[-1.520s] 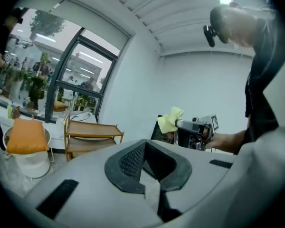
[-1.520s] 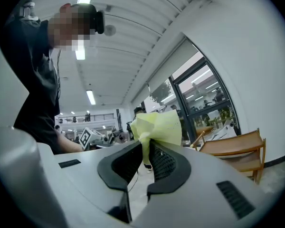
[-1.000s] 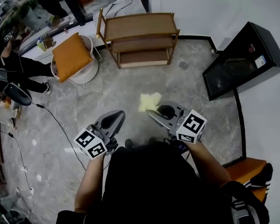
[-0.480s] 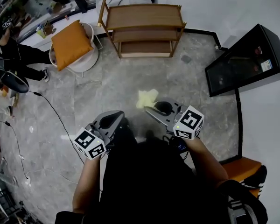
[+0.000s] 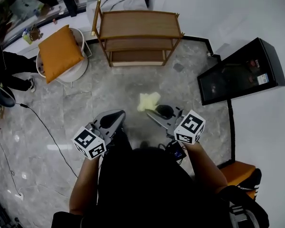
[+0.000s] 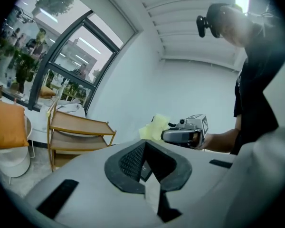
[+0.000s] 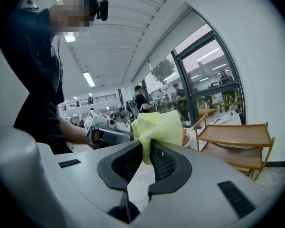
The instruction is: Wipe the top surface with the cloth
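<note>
The right claw [image 7: 146, 145] was clenched on a yellow cloth [image 7: 162, 125]. One fold was pinched between the pads, and the rest bunched out above the tips. The left claw [image 6: 143, 145] was closed, with nothing between its jaws. Both were held in the air in front of the person, above the grey marble floor [image 5: 85, 99]. The cloth was well apart from the wooden shelf unit [image 5: 135, 25], which appeared to have three tiers. An orange cushion [image 5: 57, 52] lay on a white chair [image 5: 80, 71] left of the shelf unit. A black cabinet [image 5: 237, 70] stood to its right, against the wall.
</note>
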Tool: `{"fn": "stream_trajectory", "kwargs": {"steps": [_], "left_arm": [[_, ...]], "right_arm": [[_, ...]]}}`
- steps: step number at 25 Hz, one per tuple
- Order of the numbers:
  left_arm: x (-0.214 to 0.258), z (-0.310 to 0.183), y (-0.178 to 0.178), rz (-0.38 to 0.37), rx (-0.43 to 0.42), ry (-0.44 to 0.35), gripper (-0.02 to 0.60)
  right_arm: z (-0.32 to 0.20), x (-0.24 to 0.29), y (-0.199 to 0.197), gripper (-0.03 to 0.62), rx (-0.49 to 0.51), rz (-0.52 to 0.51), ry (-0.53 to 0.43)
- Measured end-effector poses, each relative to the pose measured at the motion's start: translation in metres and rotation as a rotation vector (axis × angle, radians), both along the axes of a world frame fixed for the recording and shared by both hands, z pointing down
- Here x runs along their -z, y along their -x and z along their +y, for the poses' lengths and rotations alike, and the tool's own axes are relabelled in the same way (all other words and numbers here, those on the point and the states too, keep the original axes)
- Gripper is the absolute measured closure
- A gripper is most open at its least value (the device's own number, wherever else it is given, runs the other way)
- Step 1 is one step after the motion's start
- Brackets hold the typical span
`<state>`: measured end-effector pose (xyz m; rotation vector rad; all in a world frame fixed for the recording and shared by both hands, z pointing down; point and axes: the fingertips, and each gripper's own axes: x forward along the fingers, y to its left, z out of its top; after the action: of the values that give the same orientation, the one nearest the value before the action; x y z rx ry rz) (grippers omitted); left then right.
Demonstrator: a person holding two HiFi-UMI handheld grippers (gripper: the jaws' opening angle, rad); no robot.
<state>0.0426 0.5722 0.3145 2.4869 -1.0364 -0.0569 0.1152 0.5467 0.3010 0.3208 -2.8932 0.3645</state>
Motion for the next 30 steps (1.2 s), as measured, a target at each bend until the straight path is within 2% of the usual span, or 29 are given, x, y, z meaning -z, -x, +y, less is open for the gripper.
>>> {"fn": "stream_trajectory", "kwargs": {"steps": [6,9,13,18,23,27,30], "left_arm": [[-0.001,-0.058,0.056,-0.012,0.000,0.006,0.572],[-0.001,-0.081,0.075,0.009,-0.027,0.013,0.572],[-0.009,-0.109,0.089,0.046,-0.087,0.041,0.572],[-0.010,-0.150,0.098,0.096,-0.115,0.062,0.572],[-0.022,-0.194,0.109,0.092,-0.097,0.084,0.572],[-0.035,-0.248,0.118,0.092,-0.055,0.125,0.572],[-0.038,-0.288,0.114,0.081,-0.020,0.160,0.572]], "right_arm": [[-0.062,0.000,0.050,0.545,-0.061,0.081,0.010],[-0.083,0.001,0.070,0.545,-0.085,0.108,0.014],[-0.106,-0.003,0.088,0.545,-0.133,0.113,0.036],[-0.124,-0.018,0.111,0.545,-0.098,0.131,0.069],[-0.177,-0.026,0.110,0.545,-0.136,0.092,0.086],[-0.248,-0.034,0.098,0.545,-0.193,0.056,0.124],[-0.301,-0.037,0.092,0.545,-0.188,0.052,0.126]]}}
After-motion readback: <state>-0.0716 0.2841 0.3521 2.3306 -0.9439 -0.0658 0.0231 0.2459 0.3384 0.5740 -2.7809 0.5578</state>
